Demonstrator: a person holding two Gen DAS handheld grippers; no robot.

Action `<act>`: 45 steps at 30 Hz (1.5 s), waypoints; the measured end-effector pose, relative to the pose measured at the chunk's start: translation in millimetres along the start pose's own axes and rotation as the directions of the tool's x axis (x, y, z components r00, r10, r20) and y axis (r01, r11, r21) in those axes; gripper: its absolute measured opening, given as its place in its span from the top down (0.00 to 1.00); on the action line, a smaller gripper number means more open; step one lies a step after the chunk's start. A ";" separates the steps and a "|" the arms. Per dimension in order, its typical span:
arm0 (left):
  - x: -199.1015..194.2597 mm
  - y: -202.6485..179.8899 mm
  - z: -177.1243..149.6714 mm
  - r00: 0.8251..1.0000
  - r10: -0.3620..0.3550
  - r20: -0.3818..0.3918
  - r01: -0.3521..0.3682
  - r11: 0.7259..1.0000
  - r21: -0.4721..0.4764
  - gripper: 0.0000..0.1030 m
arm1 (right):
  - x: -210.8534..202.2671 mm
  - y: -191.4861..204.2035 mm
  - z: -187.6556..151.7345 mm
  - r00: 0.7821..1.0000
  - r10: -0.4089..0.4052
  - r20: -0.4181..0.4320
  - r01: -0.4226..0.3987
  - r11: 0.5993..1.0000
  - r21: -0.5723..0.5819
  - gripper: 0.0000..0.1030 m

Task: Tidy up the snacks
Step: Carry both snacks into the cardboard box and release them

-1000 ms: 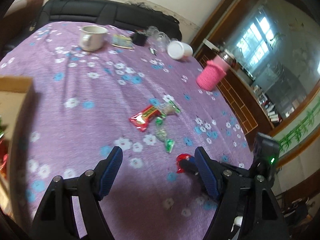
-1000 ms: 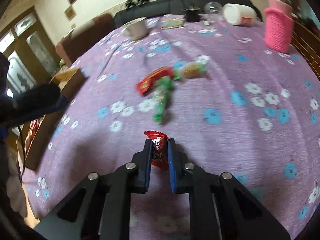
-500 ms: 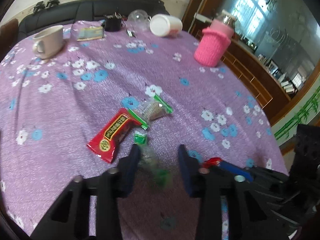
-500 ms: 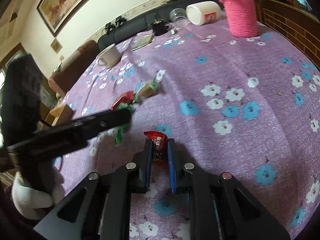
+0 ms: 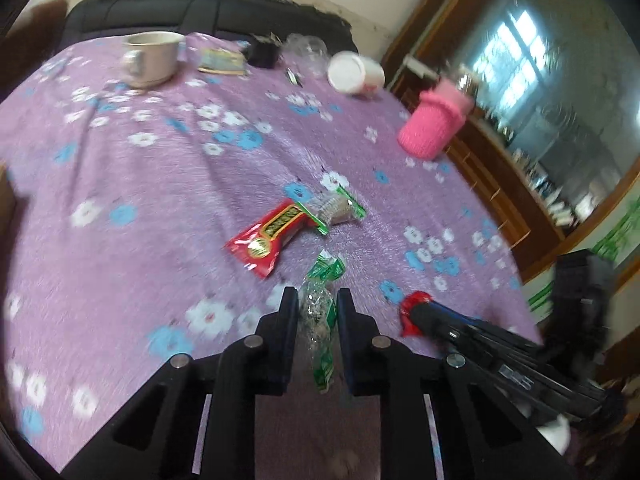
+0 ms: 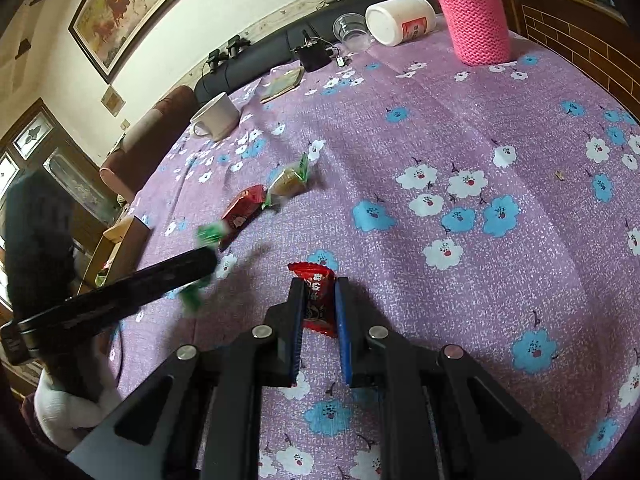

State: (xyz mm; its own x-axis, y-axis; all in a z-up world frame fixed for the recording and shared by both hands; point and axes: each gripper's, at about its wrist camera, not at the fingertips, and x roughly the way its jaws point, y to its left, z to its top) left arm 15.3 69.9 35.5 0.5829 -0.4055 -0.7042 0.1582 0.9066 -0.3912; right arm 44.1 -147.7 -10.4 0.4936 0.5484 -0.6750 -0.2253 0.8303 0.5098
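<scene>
Snacks lie mid-table on a purple floral cloth (image 6: pixel 500 128): left claw (image 5: pixel 317 312) clamps a green-ended packet (image 5: pixel 320 320), right claw (image 6: pixel 318 300) clamps a red packet (image 6: pixel 317 300). Black sofa (image 5: pixel 200 12), framed painting (image 6: pixel 132 8) and wooden cabinet (image 5: pixel 520 200) surround the table.

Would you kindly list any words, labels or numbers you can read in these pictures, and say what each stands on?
None can be read with certainty.
Red snack packet in the right gripper: white characters, too distorted to read.
Long red packet on the cloth: dark label with print, blurred.
White jar lying on its side: red-printed label, too small.
Green-ended packet in the left gripper: no legible text.
</scene>
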 end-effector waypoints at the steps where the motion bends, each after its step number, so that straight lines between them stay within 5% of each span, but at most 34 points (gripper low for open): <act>1: -11.0 3.8 -3.1 1.000 -0.009 0.020 0.009 1.000 -0.019 0.82 | 0.1 -0.2 -0.1 1.000 0.001 0.001 -0.001 1.000 0.002 0.84; 8: -98.5 58.3 -32.5 0.984 0.022 0.176 0.009 0.984 -0.177 0.82 | -4.2 5.7 -2.6 1.000 -0.013 0.021 0.013 1.000 -0.019 0.84; 15: -180.0 133.5 -61.4 0.942 0.154 0.300 -0.044 0.938 -0.344 0.83 | 0.4 62.0 -10.3 0.996 0.076 -0.043 -0.080 0.991 -0.109 0.84; 24: -217.6 185.4 -87.5 0.893 0.313 0.324 -0.148 0.883 -0.446 0.83 | 31.7 189.5 -18.3 0.958 0.213 -0.192 -0.258 0.933 -0.252 0.84; 31: -224.9 216.1 -98.6 0.880 0.369 0.299 -0.177 0.839 -0.514 0.82 | 61.6 279.6 -46.9 0.905 0.274 -0.326 -0.381 0.862 -0.334 0.83; 34: -228.2 221.1 -102.8 0.881 0.366 0.299 -0.169 0.834 -0.525 0.72 | 72.5 309.6 -70.1 0.873 0.289 -0.392 -0.434 0.827 -0.357 0.83; 40: -236.0 216.0 -102.4 0.875 0.354 0.329 -0.149 0.845 -0.514 0.39 | 86.8 339.1 -106.0 0.869 0.241 -0.432 -0.433 0.792 -0.430 0.82; 45: -245.8 212.2 -103.0 0.862 0.358 0.359 -0.141 0.849 -0.509 0.38 | 81.1 333.1 -106.6 0.877 0.242 -0.416 -0.426 0.792 -0.438 0.74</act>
State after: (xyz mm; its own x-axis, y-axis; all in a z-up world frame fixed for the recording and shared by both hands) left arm -176.5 350.0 64.5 0.8450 0.0164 -0.5345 -0.3532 0.7677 -0.5348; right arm -80.4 184.0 47.8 0.0290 0.7228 -0.6905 -0.7563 0.4675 0.4576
